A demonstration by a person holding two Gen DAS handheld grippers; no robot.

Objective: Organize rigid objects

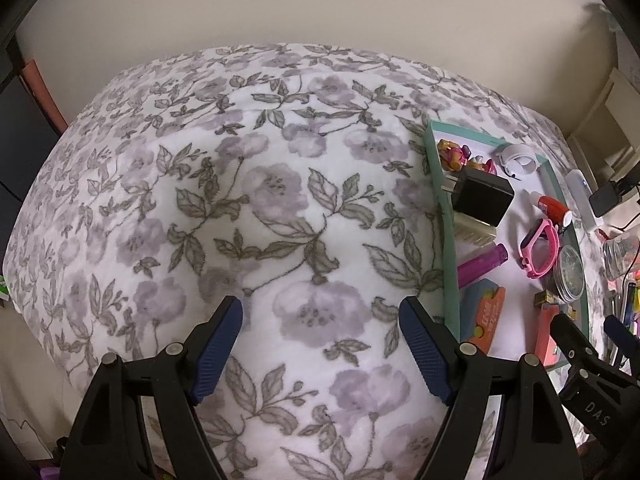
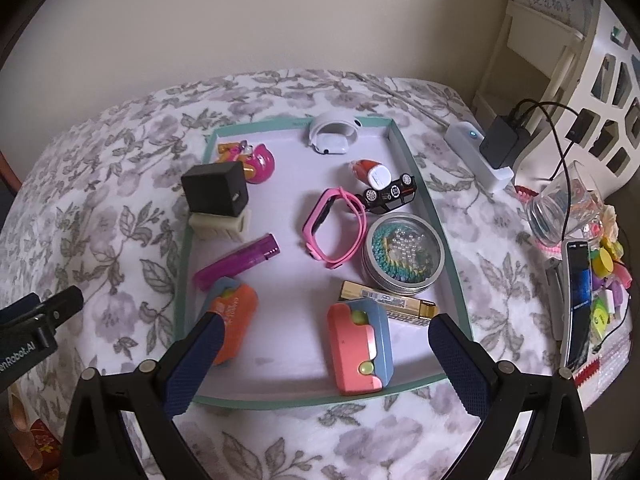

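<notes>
Only right view, toy car (upturned) — boxed

"DAS" on the right tongs, "enRobot.AI" on the left tongs

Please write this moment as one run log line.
left hand-held gripper: open, empty | right hand-held gripper: open, empty | shallow teal-rimmed tray: filled | black cube charger: on cream block

A plain cream wall stands behind a bed covered by a white blanket printed with purple flowers and grey leaves. At the right, a cream wooden frame stands beside a white cut-out panel. The light is soft and even.
</notes>
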